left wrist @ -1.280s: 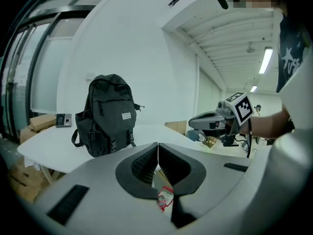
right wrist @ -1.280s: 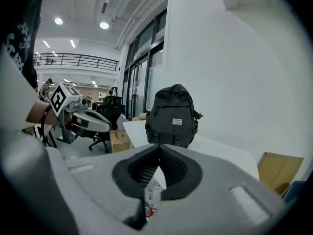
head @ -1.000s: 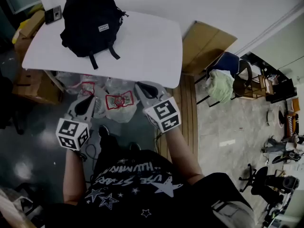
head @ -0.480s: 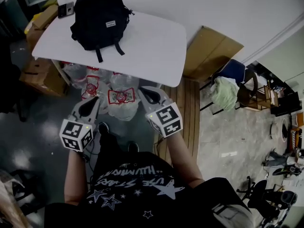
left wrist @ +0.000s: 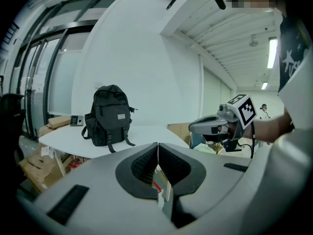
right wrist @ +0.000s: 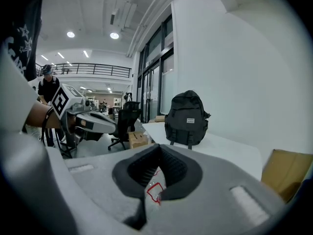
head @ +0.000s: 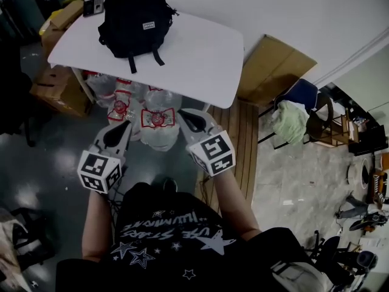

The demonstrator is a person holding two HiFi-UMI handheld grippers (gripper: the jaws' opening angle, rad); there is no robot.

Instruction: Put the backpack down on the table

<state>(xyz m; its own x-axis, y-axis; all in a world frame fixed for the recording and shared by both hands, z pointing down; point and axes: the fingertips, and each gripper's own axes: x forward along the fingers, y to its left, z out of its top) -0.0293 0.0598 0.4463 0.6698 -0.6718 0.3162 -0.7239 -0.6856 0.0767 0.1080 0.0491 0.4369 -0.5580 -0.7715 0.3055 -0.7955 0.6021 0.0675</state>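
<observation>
A black backpack (head: pixel 134 17) stands upright on the white table (head: pixel 194 59), near its far left end; it also shows as the backpack (left wrist: pixel 108 115) in the left gripper view and the backpack (right wrist: pixel 187 119) in the right gripper view. My left gripper (head: pixel 123 126) and right gripper (head: pixel 185 115) hang well short of the table's near edge, apart from the backpack. Both are shut with nothing between the jaws. The left gripper (left wrist: pixel 157 146) and right gripper (right wrist: pixel 159 148) point toward the table.
Clear plastic bags with red print (head: pixel 152 123) lie under the table. Cardboard boxes (head: pixel 58 90) sit at the left, a flat cardboard sheet (head: pixel 276 69) leans on the wall at the right. A small black device (head: pixel 93 6) lies at the table's far corner. A chair with cloth (head: pixel 292 111) stands right.
Both grippers have drawn back from the table, still shut and empty. The backpack stays upright where it stood; the view has shifted so the table sits further right.
</observation>
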